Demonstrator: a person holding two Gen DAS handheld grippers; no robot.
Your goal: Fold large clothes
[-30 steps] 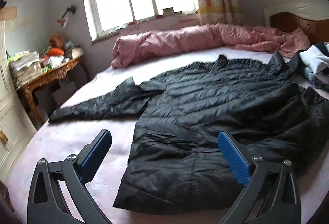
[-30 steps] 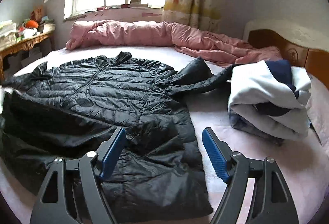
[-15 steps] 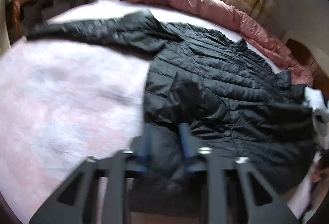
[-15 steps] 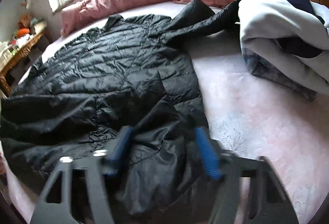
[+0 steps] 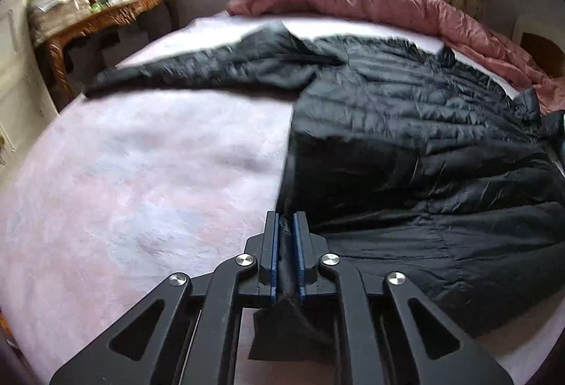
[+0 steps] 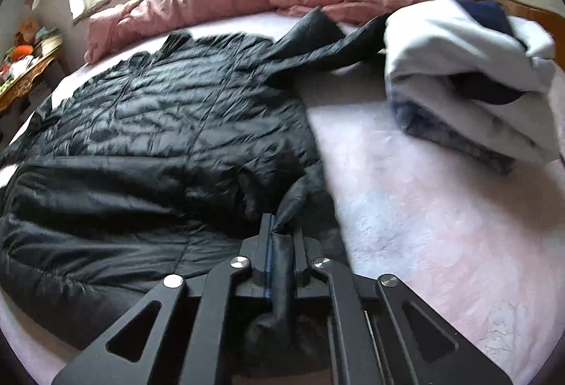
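A black quilted puffer jacket [image 5: 406, 123] lies spread flat on the bed [image 5: 141, 173], front up, collar toward the rolled pink duvet [image 5: 353, 0] that runs under the window. Your left claw [image 5: 286, 229] is clenched on the hem corner farthest from the white and navy folded pile [image 6: 466, 67]. A pinch of black shell cloth shows between its blue pads. Your right claw [image 6: 282, 233] is closing on the hem corner nearest that pile, with a thick roll of fabric already between its jaws.

Expect the jacket to feel light, soft and puffy, with a slick shiny shell that could slide out of a shallow pinch. The hem corners you hold look like sound places to lift from. The filling will probably trap air and spring back, so each fold may need pressing down.

One sleeve [image 5: 197, 74] reaches out from the jacket toward the bed edge near the cluttered wooden side counter [image 5: 102, 14]. The other sleeve [image 6: 328, 42] runs from the jacket up to the folded pile, touching it. Bare pink bedsheet lies open on both sides of the jacket. The duvet bounds the room beyond the collar.
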